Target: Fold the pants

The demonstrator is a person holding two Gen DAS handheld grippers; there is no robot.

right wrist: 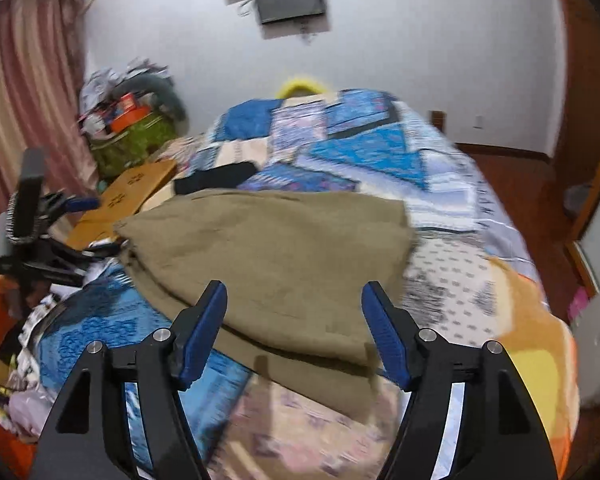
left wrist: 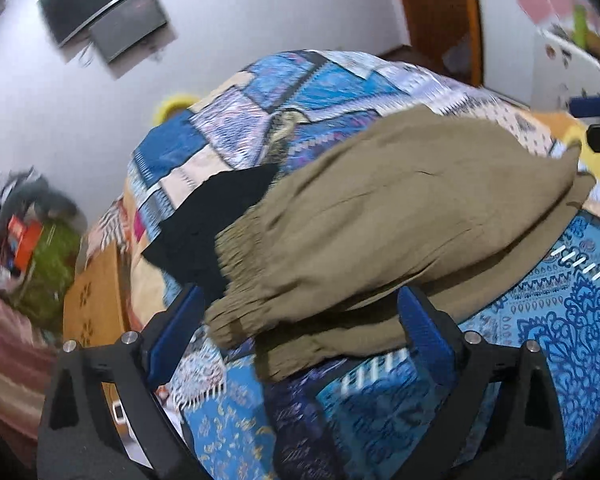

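While no writing reads, pants (left wrist: 380, 216) lie folded.

Olive-khaki pants (left wrist: 384, 216) (right wrist: 268, 248) lie folded over, elastic waistband bunched, flat on the bed.

**Cloth, plastic and wood on show**

The pants (left wrist: 400, 216) are looking like matt olive woven cloth, puckering at the elastic waistband. The bedspread (left wrist: 560, 320) is showing as smooth printed cotton. The left gripper (left wrist: 300, 312) and right gripper (right wrist: 294, 300) are presenting matt black plastic frames, ribbed blue pads (right wrist: 204, 332) and shiny metal pins. A door (left wrist: 436, 8) is gleaming as glossy varnished wood.
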